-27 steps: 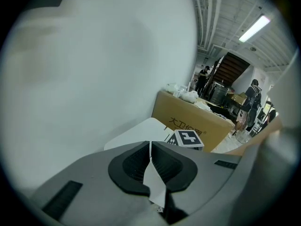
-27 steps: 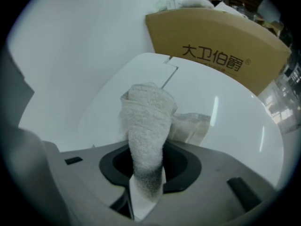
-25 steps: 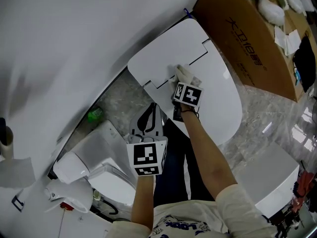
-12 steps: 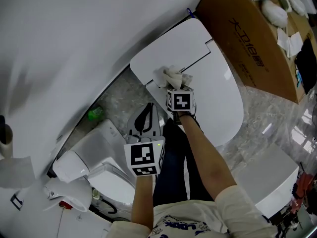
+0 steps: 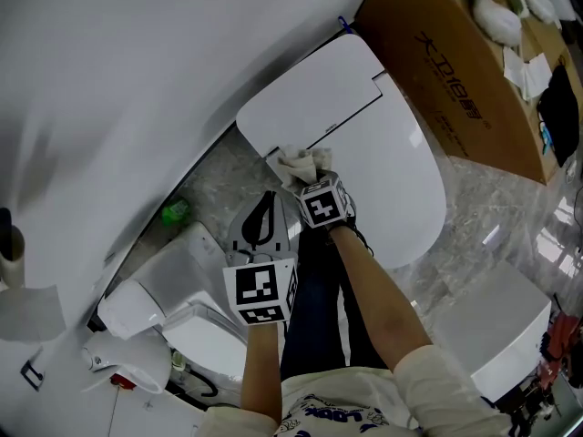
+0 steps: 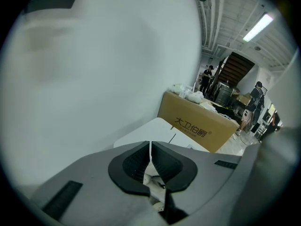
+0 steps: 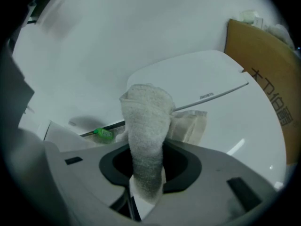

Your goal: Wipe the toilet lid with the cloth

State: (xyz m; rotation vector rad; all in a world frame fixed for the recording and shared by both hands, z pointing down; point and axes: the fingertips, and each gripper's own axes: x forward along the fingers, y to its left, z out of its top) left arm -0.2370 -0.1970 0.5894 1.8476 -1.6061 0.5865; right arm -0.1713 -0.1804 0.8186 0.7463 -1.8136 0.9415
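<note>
The cloth point(image 7: 146, 126) is clamped as a bunched, upright roll between the jaws of the right gripper point(image 5: 310, 180), with a looser fold spilling out to one side of it. It is pressed on the toilet lid point(image 5: 401, 180) at the lid's rear corner, right by the dark seam that parts the lid from the white rear panel point(image 5: 310, 98). The step in hand is judged to be the wiping itself, with the cloth at the near end of that seam; most of the broad white surface towards the front lies beyond the cloth, and how much of it is already wiped cannot be told. The left gripper point(image 6: 150, 166) is held back and low, above the person's legs and well apart from the lid, with its 2 jaws drawn together on nothing. For the next move, the cloth would need to be swept across the lid under steady downward pressure, with the grip kept firm so that the roll is not dragged out of the jaws. A cardboard box point(image 5: 455, 71) stands just beyond the lid, and a small green object point(image 5: 175, 211) lies on the floor by the white wall point(image 5: 137, 71).
</note>
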